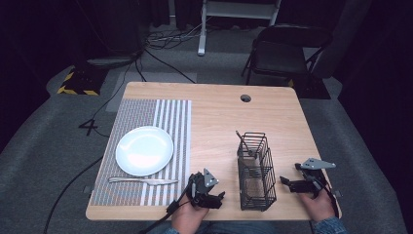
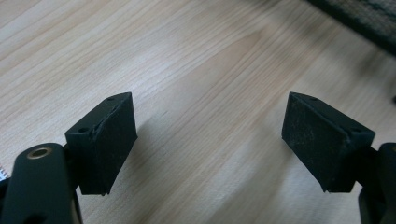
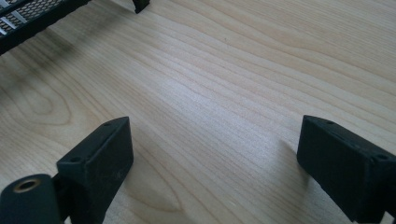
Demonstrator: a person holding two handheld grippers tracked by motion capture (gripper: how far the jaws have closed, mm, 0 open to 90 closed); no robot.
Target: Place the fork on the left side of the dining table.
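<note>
Two grippers rest near the table's point(image 1: 219, 122) front edge, one on each side of one black wire basket point(image 1: 256, 170). The left gripper point(image 1: 217, 197) has its jaws spread wide with nothing between them, bare wood below; the right gripper point(image 1: 284, 181) likewise gapes empty, pointing at the basket. One utensil handle point(image 1: 243, 142) leans upright inside the basket. One striped placemat point(image 1: 146, 146) lies to the left, carrying one white plate point(image 1: 144, 150), empty, and one knife point(image 1: 143, 181) just in front of it.
</note>
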